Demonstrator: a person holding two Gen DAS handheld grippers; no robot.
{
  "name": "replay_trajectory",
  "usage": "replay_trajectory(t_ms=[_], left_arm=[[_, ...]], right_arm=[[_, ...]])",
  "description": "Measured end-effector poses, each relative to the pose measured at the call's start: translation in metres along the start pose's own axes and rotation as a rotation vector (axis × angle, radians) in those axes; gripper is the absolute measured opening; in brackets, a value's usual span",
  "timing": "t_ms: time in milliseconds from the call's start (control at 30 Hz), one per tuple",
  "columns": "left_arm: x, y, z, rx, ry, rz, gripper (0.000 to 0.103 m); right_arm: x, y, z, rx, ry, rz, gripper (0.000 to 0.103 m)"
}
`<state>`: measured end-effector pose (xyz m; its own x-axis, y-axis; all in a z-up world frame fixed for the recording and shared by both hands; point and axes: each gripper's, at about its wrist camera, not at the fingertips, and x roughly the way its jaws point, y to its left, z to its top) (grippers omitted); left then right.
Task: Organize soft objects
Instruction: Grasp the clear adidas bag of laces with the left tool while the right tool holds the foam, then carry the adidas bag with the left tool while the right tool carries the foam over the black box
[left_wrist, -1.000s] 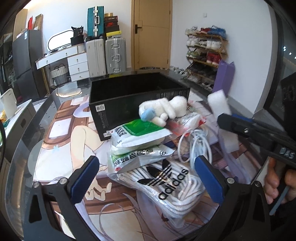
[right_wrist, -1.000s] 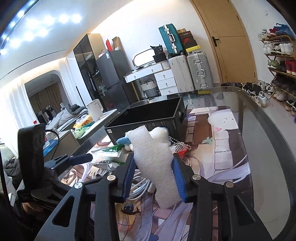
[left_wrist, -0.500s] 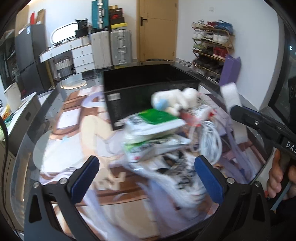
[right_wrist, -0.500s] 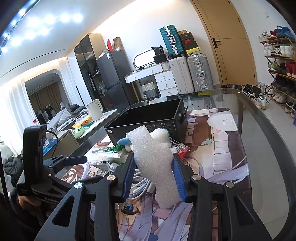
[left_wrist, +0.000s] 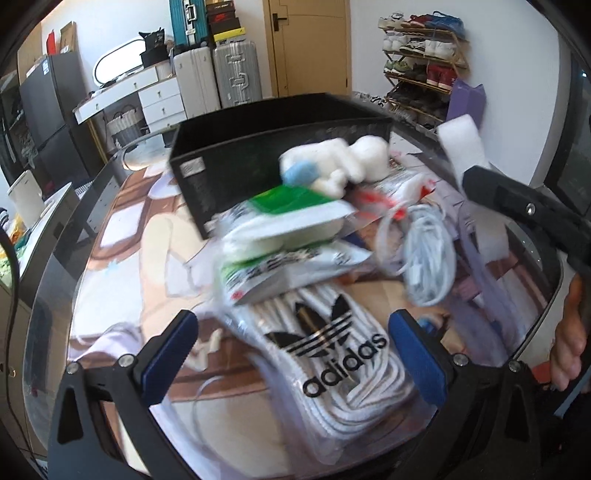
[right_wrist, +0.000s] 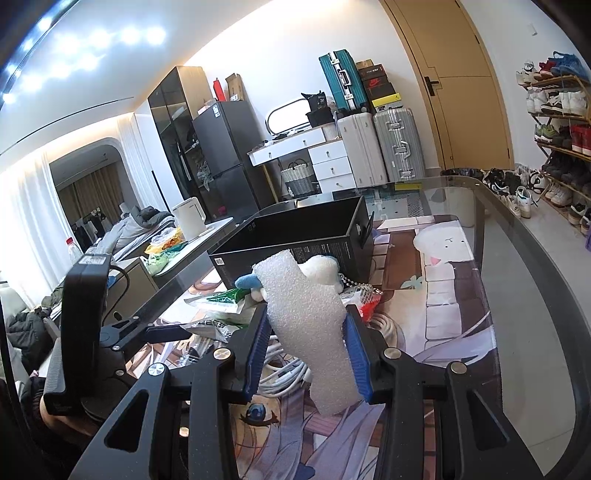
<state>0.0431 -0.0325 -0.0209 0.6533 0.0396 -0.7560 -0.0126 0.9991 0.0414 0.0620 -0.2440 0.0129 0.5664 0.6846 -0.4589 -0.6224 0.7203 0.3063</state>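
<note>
My right gripper (right_wrist: 304, 354) is shut on a white foam piece (right_wrist: 306, 314) and holds it above the table; the foam also shows at the right of the left wrist view (left_wrist: 461, 140). My left gripper (left_wrist: 291, 350) is open and empty over a bagged adidas item (left_wrist: 332, 354). Behind it lie green-and-white packets (left_wrist: 291, 221), a coiled white cable (left_wrist: 428, 258) and a white plush toy (left_wrist: 343, 162). The plush leans against an open black box (left_wrist: 258, 155), which is also in the right wrist view (right_wrist: 295, 236).
The glass table (right_wrist: 517, 258) has an anime-print mat (right_wrist: 443, 280) and a curved right edge. A white kettle (right_wrist: 190, 218) stands on a side counter to the left. Suitcases, a dresser and a shoe rack line the far walls.
My left gripper has swung over the pile, blurring its view, and now sits over the adidas bag. My right gripper holds the foam nearly still.
</note>
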Motion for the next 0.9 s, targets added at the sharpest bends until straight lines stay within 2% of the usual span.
replay_trajectory(t_ms=[167,233,300,433,600,900], left_arm=[[-0.004,0.017,-0.006,-0.011,-0.002,-0.017,0.101],[-0.006,0.023,-0.009,-0.022,-0.013,-0.025,0.09],[-0.005,0.025,-0.01,-0.021,-0.005,-0.037,0.067],[-0.009,0.025,-0.013,0.011,-0.014,-0.069,0.049],[-0.02,0.03,-0.014,0.008,-0.026,-0.116,0.044],[-0.06,0.054,-0.015,-0.044,-0.101,-0.183,0.044]], right_arm=[[-0.001,0.002,-0.001,-0.003,0.005,0.003,0.041],[-0.001,0.003,-0.001,-0.008,0.009,0.003,0.041],[-0.001,0.004,-0.001,-0.008,0.01,0.002,0.041],[-0.001,0.004,-0.001,-0.01,0.008,0.001,0.041],[0.001,0.004,-0.001,-0.012,0.008,0.003,0.041],[0.006,0.005,0.004,-0.019,0.002,0.008,0.041]])
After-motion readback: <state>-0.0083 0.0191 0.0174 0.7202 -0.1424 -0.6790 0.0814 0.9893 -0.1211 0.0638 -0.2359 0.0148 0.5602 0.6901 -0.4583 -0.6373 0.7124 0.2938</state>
